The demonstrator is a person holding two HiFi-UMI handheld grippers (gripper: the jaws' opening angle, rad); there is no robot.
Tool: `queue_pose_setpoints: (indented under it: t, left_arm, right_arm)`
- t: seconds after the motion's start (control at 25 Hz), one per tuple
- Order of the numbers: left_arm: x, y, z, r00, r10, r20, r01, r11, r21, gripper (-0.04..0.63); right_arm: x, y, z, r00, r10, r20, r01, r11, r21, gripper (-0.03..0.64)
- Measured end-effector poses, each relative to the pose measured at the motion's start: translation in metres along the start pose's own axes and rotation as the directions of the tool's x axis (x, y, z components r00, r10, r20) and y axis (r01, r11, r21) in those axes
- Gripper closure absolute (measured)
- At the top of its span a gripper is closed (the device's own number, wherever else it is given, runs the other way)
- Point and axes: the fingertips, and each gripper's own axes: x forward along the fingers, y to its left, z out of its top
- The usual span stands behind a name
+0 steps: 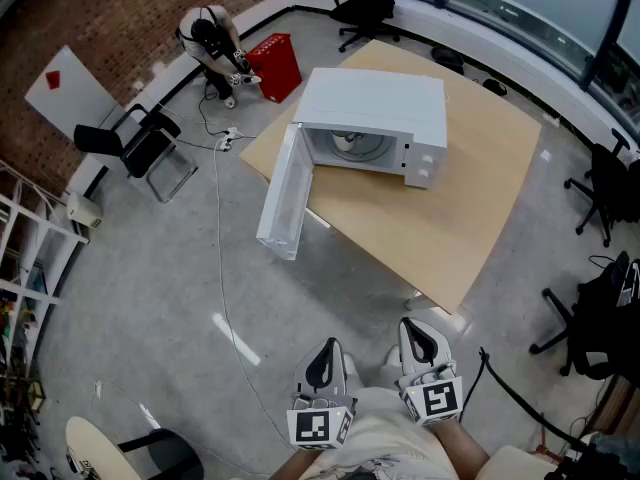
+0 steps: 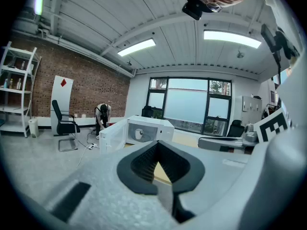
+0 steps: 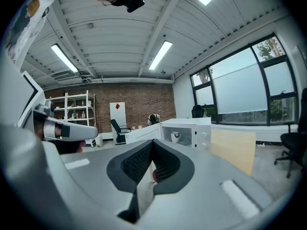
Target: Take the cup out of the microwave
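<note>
Wooden table [image 1: 470, 218] w/ microwave [image 1: 375, 103], brick wall [image 1: 130, 8].

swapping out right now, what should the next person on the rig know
Left gripper: shut, empty, held close to the body, well short of the table.
Right gripper: shut, empty, beside the left.
Microwave stands on the table with its door swung wide open; the cup is inside.
Done: door open.
Left: step up, reach in, grip the cup, bring it out.
</note>
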Motion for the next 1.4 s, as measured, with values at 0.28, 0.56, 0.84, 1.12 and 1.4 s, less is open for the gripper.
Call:
queue_pose_setpoints:
  t: [0.28, 0.56, 0.84, 1.12, 1.4]
  left_arm:
    - [0.002, -0.014, -0.002, 1.000, 0.022, -0.002, -0.022, 1.000, 0.003, 0.592]
    - [0.005, -0.022, -0.002, 0.999, 0.050, -0.004, -0.050, 0.999, 0.007, 0.592]
    - [0.013, -0.038, -0.004, 0.997, 0.076, 0.011, -0.076, 0.997, -0.009, 0.592]
    - [0.026, -0.035, -0.007, 0.995, 0.099, -0.002, -0.099, 0.995, -0.019, 0.592]
    - [0.075, 0.013, 0.004, 0.996, 0.090, -0.018, -0.090, 0.996, -0.028, 0.592]
  right_arm:
    - [-0.006, -0.015, -0.001, 1.000, 0.010, -0.002, -0.010, 1.000, 0.000, 0.612]
    - [-0.005, -0.021, -0.001, 0.997, 0.079, 0.015, -0.079, 0.995, 0.053, 0.612]
    - [-0.007, -0.041, 0.001, 0.995, 0.097, 0.029, -0.098, 0.995, 0.026, 0.611]
    - [0.010, -0.053, -0.002, 0.993, 0.117, 0.006, -0.117, 0.993, 0.013, 0.611]
    - [0.072, -0.049, 0.005, 0.995, 0.101, 0.003, -0.101, 0.995, 0.001, 0.611]
